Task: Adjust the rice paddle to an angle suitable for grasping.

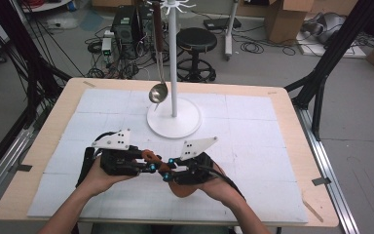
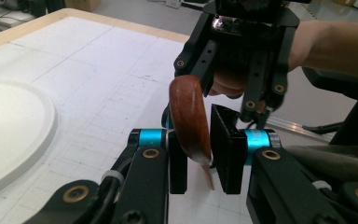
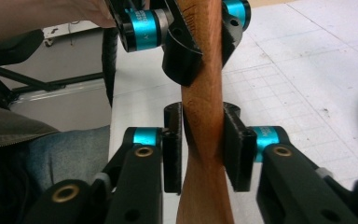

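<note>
- Both tongs hold one wooden spoon between them, low over the white surface (image 1: 253, 146).
- Left tongs (image 1: 152, 167) are clamped on the wooden spoon (image 3: 204, 107) near its handle end.
- Right tongs (image 1: 167, 175) squeeze the handle lower down.
- Nearby, a metal ladle (image 1: 158, 91) hangs on a white stand (image 1: 174, 117).

Each gripper, the left gripper (image 1: 148, 163) and the right gripper (image 1: 169, 170), is built from black linkage arms joined by brass-coloured screws, with turquoise metal collars set behind flat black jaws. A pale grey three-cornered plate is mounted on top of each, and black cables are trailed from the bodies. Blue jeans and a dark top are worn by the person.
</note>
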The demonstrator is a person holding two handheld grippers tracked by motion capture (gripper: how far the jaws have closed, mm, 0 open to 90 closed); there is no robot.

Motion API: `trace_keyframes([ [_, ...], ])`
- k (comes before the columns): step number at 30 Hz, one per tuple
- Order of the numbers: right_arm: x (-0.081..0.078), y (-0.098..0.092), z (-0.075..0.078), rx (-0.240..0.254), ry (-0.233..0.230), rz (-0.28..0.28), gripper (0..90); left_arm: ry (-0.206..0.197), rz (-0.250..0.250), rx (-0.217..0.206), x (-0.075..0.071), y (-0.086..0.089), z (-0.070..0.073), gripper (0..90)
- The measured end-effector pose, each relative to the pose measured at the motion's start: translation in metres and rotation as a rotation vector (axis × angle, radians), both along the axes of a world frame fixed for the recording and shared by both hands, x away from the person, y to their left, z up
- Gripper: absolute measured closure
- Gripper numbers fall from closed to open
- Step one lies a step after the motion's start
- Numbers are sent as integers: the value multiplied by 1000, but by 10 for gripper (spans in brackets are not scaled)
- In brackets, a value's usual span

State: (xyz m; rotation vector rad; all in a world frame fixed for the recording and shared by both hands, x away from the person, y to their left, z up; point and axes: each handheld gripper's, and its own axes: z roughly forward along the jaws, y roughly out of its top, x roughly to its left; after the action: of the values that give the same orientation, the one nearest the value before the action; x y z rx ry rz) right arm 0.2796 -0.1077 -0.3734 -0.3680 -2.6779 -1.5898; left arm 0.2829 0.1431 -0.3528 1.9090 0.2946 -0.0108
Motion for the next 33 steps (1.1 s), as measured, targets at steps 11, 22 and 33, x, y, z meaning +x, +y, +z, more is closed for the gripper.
trace_keyframes([
  [11, 0, -6, 3, 39, 6, 30, 817, 7, 9, 2, 0, 5, 2, 598],
  [22, 7, -18, 7, 104, -3, -21, 819, 7, 51, 18, -2, 15, 1, 516],
  [33, 21, -29, 8, 152, 7, -84, 820, 3, 120, 37, -2, 32, -6, 436],
])
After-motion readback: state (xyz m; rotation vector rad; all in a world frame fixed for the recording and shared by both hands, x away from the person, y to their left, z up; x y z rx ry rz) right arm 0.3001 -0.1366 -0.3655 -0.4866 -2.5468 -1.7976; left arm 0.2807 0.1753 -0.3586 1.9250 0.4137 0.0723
